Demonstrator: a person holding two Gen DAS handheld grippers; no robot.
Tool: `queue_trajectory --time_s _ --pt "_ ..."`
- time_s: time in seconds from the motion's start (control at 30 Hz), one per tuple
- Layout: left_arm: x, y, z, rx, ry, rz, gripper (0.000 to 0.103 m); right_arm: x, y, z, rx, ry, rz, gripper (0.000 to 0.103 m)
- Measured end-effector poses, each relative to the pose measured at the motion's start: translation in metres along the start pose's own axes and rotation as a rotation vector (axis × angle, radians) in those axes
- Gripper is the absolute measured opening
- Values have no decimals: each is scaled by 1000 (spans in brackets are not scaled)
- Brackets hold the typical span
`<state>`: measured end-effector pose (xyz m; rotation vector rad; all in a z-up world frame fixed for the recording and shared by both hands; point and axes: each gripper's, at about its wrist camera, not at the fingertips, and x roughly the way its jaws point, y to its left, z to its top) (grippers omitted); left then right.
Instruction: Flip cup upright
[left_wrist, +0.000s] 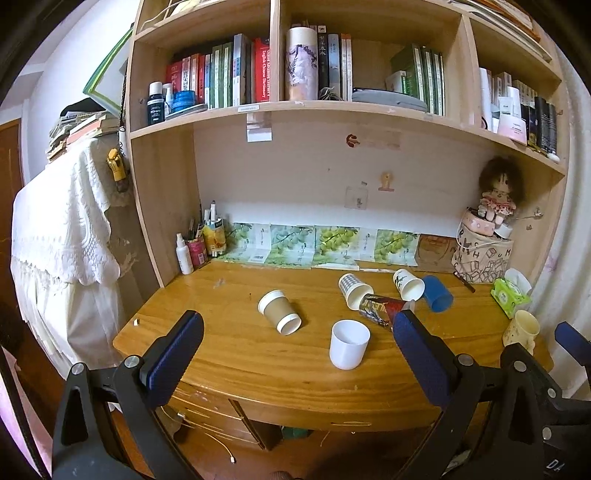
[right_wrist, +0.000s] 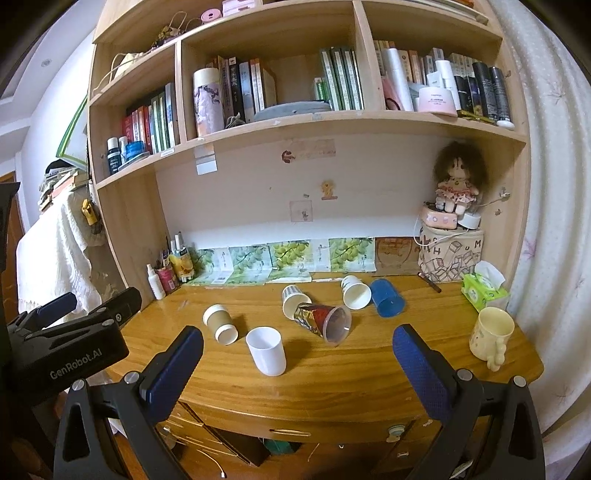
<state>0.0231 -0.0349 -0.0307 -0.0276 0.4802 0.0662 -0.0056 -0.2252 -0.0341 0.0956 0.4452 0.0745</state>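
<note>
The table (right_wrist: 369, 373) held many cups. Both tongs, left (left_wrist: 295, 343) and right (right_wrist: 297, 360), were wide open and held nothing. The white cup (right_wrist: 266, 350) stood upright; the brown cup (left_wrist: 279, 312) lay on its side. Only the right view showed the patterned cup's (right_wrist: 325, 319) open mouth.

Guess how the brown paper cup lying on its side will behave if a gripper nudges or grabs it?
The brown paper cup lies on its side on the desk, so a nudge would probably roll it in a curve, since it tapers. It looks like thin paper with a sleeve: likely light, and apt to dent under a hard squeeze. Both grippers, left and right, are open and well short of it.
</note>
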Motion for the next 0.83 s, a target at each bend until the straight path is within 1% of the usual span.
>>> queue_trajectory --time_s 0.43,0.83 --pt "0 -2 -1 -1 2 4 103 4 -4 -3 -8 29 11 103" --pt "-1 -7 0 -4 -12 5 103 7 -9 -2 -8 20 17 103"
